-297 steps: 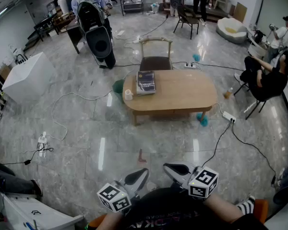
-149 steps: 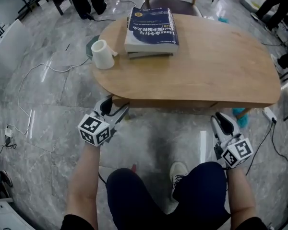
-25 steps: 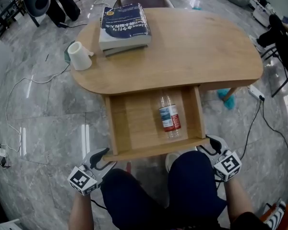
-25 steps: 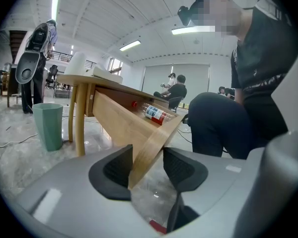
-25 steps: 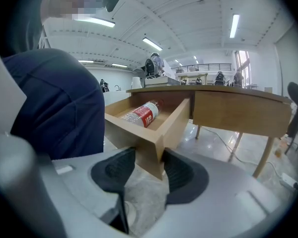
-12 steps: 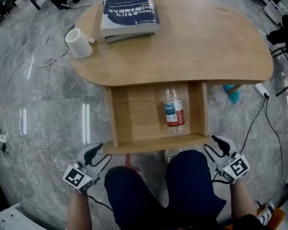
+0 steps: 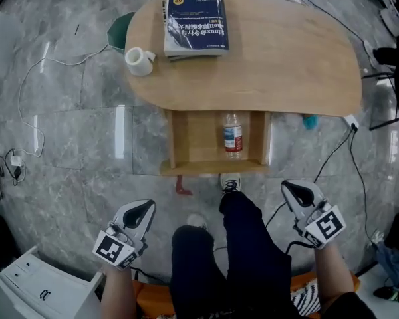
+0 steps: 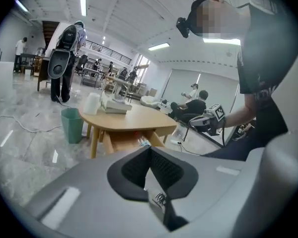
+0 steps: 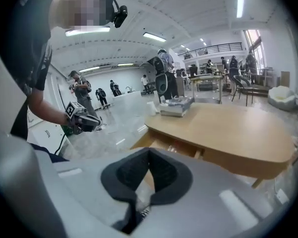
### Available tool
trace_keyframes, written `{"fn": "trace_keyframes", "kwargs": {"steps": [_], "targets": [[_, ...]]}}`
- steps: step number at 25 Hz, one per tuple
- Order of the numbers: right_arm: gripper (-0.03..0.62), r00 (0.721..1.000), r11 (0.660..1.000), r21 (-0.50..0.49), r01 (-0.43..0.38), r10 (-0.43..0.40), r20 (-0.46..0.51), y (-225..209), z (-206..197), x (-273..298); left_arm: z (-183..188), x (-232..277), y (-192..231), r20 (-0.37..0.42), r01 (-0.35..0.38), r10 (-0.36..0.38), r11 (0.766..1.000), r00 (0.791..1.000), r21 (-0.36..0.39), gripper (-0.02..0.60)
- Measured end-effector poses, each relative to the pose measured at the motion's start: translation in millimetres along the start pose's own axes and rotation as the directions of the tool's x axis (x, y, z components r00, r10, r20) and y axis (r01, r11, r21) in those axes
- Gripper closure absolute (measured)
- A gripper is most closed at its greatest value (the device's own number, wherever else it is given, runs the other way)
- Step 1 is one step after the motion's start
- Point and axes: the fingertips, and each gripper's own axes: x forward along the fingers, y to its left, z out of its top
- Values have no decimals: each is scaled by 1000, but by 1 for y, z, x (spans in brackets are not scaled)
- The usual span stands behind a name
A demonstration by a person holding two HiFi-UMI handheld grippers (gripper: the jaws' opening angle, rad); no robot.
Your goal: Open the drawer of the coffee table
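Drawer (image 7: 194, 145) stands pulled out from the bench (image 7: 286, 65) near edge, water bottle (image 7: 233, 137) inside. Opening step looks done. Left tongs (image 7: 141, 212) and right tongs (image 7: 296, 191) pressed together, empty, well clear of bench. Next: probably nothing but parking.

Left gripper (image 8: 150, 155) seen with jaws closed together on nothing, coffee table (image 8: 139, 122) beyond with drawer (image 8: 120, 142) open, books (image 8: 114, 106) and white cup (image 8: 92, 103) set on the worktop, green bin (image 8: 72, 125) stood beside it, right gripper (image 8: 208, 121) held at the right.
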Motion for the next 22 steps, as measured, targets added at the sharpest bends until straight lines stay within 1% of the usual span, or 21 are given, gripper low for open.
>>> {"fn": "trace_keyframes", "kwargs": {"steps": [3, 6, 7, 10, 11, 12, 14, 15, 17, 18, 22], "targets": [[592, 999, 999, -14, -43, 43, -8, 35, 64, -28, 62, -28, -34, -3, -30, 30, 1000, 1000, 3, 575], [591, 997, 997, 5, -79, 79, 20, 73, 126, -57, 120, -54, -74, 19, -39, 40, 999, 999, -24, 575], [592, 996, 996, 15, -88, 87, 29, 85, 143, -68, 133, -61, -91, 12, -30, 30, 999, 999, -25, 575], [591, 993, 995, 27, -99, 97, 61, 127, 190, -98, 169, -81, -147, -16, 6, -6, 1000, 1000, 16, 575], [591, 993, 995, 24, -96, 94, 76, 143, 204, -108, 182, -90, -164, -13, 23, -23, 1000, 1000, 11, 575], [591, 992, 996, 21, -91, 89, 90, 160, 216, -119, 192, -99, -181, -6, 41, -41, 999, 999, -10, 575], [592, 991, 997, 13, -75, 73, 110, 190, 232, -138, 208, -116, -214, 10, 91, -91, 994, 996, -58, 575], [591, 990, 998, 8, -66, 64, 125, 201, 237, -146, 214, -121, -228, 23, 129, -128, 990, 992, -64, 575], [591, 985, 999, -9, -43, 43, 164, 210, 244, -157, 222, -122, -249, 43, 202, -200, 978, 979, -41, 575], [592, 983, 999, -18, -32, 34, 180, 213, 246, -162, 223, -123, -256, 41, 226, -224, 974, 974, -25, 575], [591, 981, 1000, -26, -7, 11, 192, 241, 244, -201, 217, -145, -294, -3, 266, -266, 964, 964, 13, 575]]}}
